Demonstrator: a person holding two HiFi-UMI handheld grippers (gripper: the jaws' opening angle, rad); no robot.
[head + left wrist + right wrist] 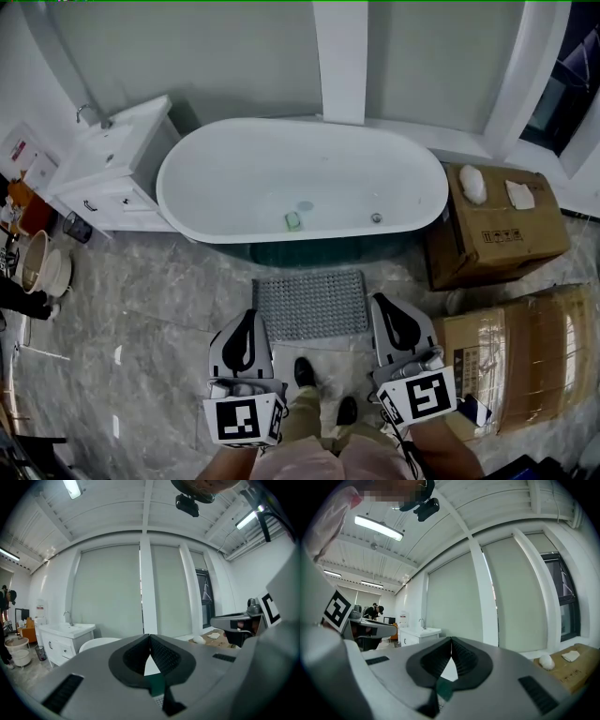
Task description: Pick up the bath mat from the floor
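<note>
- One bath mat, grey and nubbed, lies flat on the marble floor just in front of the bathtub. Its near edge is just ahead of our shoes. Nothing holds it yet.
- Both grippers have their jaws pressed together on nothing. In the head view the left gripper sits by the mat's near-left corner and the right gripper by its near-right corner. We judge that closed jaws reaching the mat would only push or rumple it, so they must part first.
- The mat lies flush on smooth stone. A thin edge may slip off the pads, and a one-corner pinch may leave the rest dragging.
- We cannot tell whether it has suction cups underneath. If it does, it may resist and then snap free.
- The tub wall stands close behind the mat, so a forward lunge risks knocking it.
- Cardboard boxes crowd the right side and leave the right gripper little room to swing.
- Our feet stand near the mat's edge, and a step onto it would pin it.
</note>
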